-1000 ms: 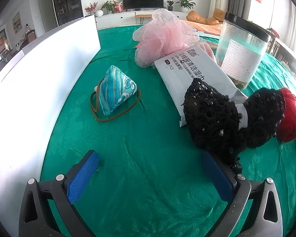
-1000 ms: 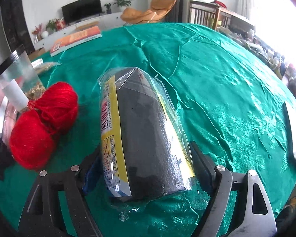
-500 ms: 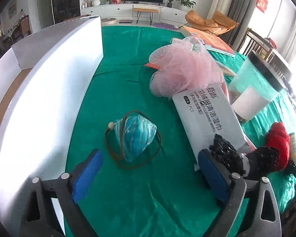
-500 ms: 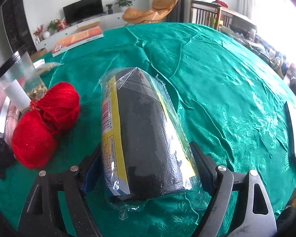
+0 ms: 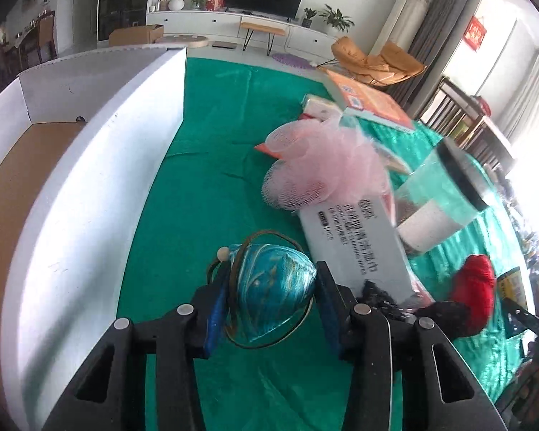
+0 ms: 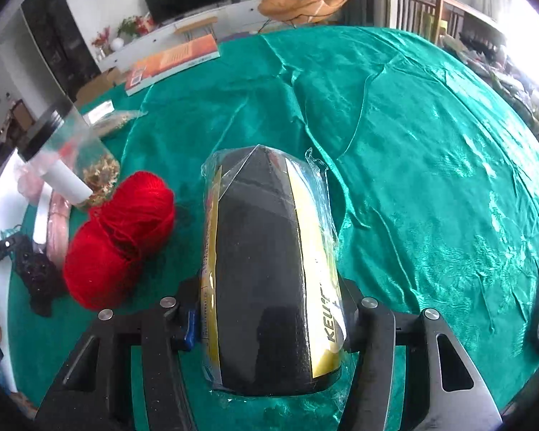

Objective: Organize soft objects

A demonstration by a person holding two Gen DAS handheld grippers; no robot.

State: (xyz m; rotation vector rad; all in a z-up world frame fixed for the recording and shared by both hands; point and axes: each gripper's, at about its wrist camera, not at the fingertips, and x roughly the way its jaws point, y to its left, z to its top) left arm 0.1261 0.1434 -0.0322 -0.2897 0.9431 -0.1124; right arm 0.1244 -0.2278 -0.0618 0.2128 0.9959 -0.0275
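Left tongs (image 5: pixel 271 300) now clamped on teal pouch (image 5: pixel 275 289), a second ago wide apart short of it; white box (image 5: pixel 100 194) to their left, likely destination; right tongs (image 6: pixel 271 318) unchanged, gripping black wrapped sponge (image 6: pixel 269 269); red yarn (image 6: pixel 120 240) left of them.

A glossy, patterned green satin cloth (image 6: pixel 431 151) covers the worktop. At its 9 o'clock edge stands a white cardboard box (image 5: pixel 90 186), matt outside and brown inside. The teal pouch (image 5: pixel 273 287) is shiny silk-like fabric with a leather-like cord. The bath pouf (image 5: pixel 323 172) is pink mesh. The red yarn (image 6: pixel 122 237) looks fuzzy. Crinkly clear film wraps the matt, pebbled black foam roll (image 6: pixel 266 280).
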